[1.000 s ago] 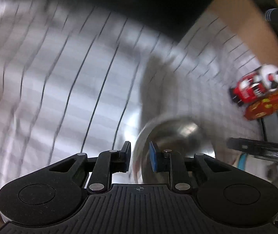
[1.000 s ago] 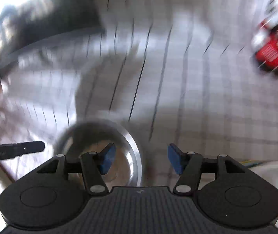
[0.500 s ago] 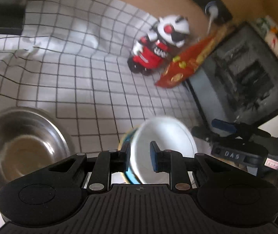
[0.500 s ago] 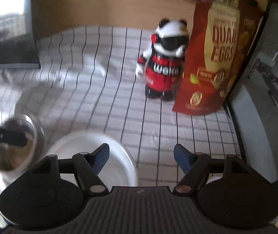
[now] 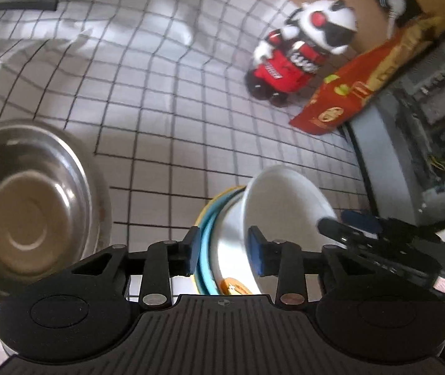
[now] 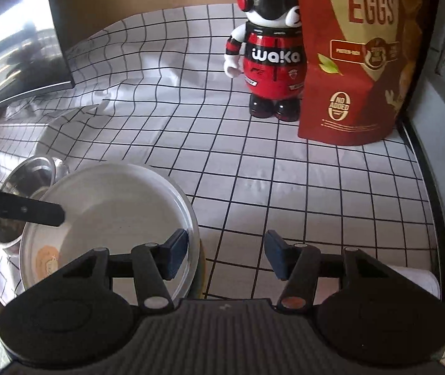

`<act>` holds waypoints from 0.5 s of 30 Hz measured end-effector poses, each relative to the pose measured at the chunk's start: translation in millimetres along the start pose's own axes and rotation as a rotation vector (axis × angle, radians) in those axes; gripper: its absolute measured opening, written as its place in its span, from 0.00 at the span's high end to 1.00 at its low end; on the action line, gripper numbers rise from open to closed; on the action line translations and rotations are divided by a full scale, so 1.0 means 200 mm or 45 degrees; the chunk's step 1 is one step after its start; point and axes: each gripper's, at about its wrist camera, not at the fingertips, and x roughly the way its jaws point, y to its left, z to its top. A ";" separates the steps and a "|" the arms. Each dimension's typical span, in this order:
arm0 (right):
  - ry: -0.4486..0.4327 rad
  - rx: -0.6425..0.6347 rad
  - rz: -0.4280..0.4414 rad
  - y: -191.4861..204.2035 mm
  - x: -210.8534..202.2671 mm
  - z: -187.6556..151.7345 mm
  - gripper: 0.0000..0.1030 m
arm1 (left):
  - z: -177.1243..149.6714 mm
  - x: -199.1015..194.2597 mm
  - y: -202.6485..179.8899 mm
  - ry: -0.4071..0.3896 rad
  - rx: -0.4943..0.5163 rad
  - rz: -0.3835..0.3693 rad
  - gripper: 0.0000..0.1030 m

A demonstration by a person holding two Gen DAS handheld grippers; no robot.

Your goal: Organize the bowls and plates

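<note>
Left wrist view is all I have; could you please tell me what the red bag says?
Observer: The bag reads QUAIL EGGS.
Operator: Thank you. Is there lettering on the toy?
Observer: Yes, "waka" runs across its chest.
Operator: Is the right hand-held gripper gripping anything?
Observer: No. Its jaws are closing, but the pads press on nothing, and the rim of the white bowl sits just beside one finger.
</note>
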 end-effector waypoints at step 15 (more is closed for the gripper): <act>0.256 0.247 0.294 -0.04 0.24 -0.07 0.38 | -0.05 0.17 0.11 0.121 -0.167 0.027 0.49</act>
